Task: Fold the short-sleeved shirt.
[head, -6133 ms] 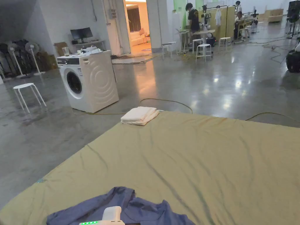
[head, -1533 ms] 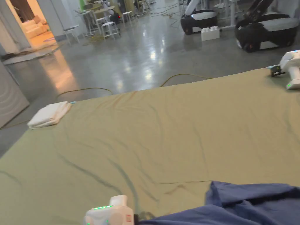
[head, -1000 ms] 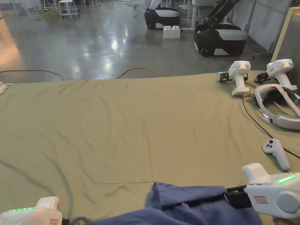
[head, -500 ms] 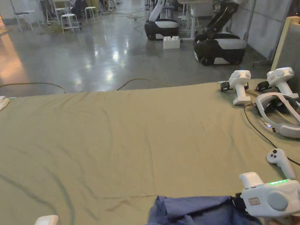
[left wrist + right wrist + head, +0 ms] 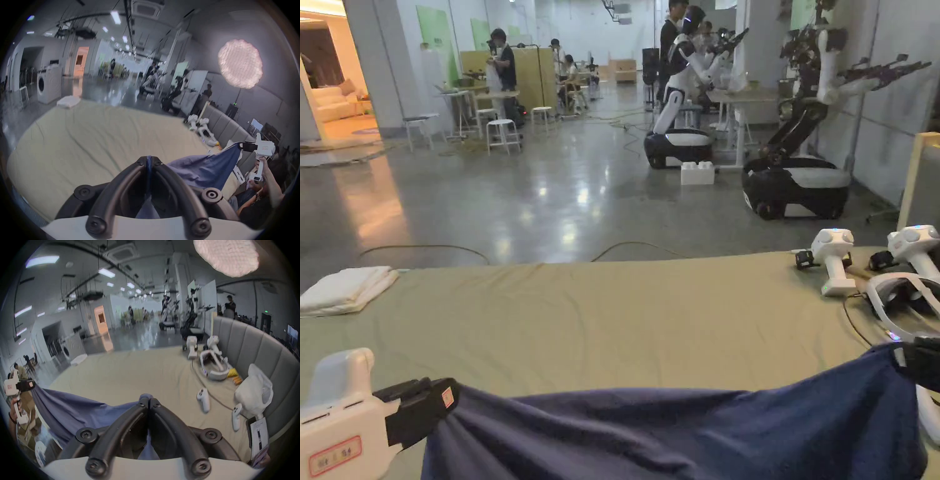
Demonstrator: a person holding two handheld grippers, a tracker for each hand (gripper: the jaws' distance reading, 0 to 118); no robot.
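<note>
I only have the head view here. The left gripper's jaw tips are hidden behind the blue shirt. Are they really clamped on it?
Observer: Yes. In the left gripper view the left gripper has both jaws pressed together on a pinch of the blue shirt.
Operator: And the right one?
Observer: The right gripper is shut on the shirt too, cloth poking out above its tips.
Operator: Anything beside my right hand?
Observer: Two white controllers lie on the sheet near a white bag.
</note>
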